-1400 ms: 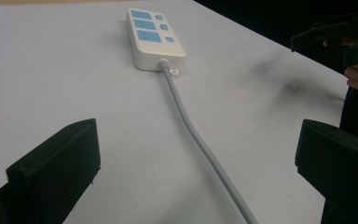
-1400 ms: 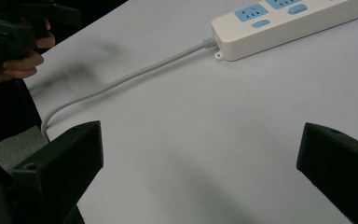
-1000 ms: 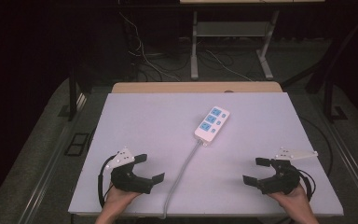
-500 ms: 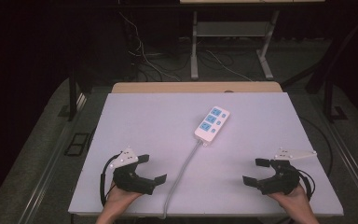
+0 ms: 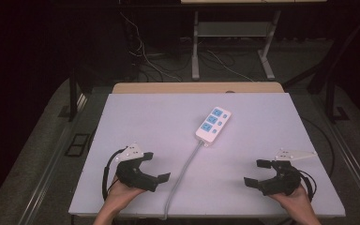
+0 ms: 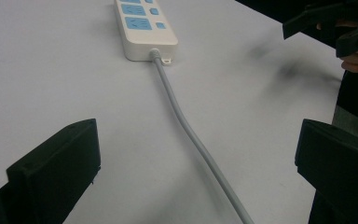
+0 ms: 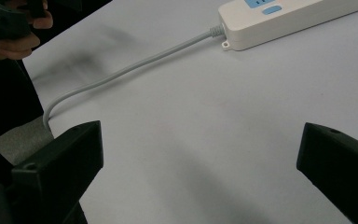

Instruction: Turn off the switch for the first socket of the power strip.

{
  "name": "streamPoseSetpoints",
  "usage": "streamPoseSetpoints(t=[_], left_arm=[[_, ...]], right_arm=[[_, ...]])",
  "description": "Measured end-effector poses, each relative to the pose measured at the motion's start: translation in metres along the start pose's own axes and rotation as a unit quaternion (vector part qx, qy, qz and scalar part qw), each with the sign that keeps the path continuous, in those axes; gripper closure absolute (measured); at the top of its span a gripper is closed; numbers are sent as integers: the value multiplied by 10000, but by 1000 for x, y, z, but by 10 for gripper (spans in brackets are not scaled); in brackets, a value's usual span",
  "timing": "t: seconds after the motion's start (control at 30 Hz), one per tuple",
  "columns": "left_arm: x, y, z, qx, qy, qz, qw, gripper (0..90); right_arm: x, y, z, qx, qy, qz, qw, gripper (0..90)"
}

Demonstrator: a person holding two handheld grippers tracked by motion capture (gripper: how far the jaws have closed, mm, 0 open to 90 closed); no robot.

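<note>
A white power strip lies near the middle of the counter, its grey cord running to the near edge. The left tool and right tool rest near the near corners, both with jaws spread wide and holding nothing.

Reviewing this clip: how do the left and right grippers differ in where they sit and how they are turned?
The left gripper sits close beside the grey cord; the right gripper sits far from it, near the table's right edge. The left gripper's jaws point right, the right gripper's point left. Both are open, empty and near the front edge.
</note>
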State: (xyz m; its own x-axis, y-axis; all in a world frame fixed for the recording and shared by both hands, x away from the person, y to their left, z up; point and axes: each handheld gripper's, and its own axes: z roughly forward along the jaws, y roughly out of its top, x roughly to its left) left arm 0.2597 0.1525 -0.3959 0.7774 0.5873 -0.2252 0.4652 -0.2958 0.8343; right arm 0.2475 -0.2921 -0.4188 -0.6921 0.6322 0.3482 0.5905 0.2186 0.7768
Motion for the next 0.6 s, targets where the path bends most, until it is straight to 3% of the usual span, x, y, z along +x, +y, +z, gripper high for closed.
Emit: streamPoseSetpoints(t=[0.6], left_arm=[[8, 39, 14, 278, -98, 251, 9992, 0]], right_arm=[[-1, -1, -1, 5, -15, 6, 10000, 2]])
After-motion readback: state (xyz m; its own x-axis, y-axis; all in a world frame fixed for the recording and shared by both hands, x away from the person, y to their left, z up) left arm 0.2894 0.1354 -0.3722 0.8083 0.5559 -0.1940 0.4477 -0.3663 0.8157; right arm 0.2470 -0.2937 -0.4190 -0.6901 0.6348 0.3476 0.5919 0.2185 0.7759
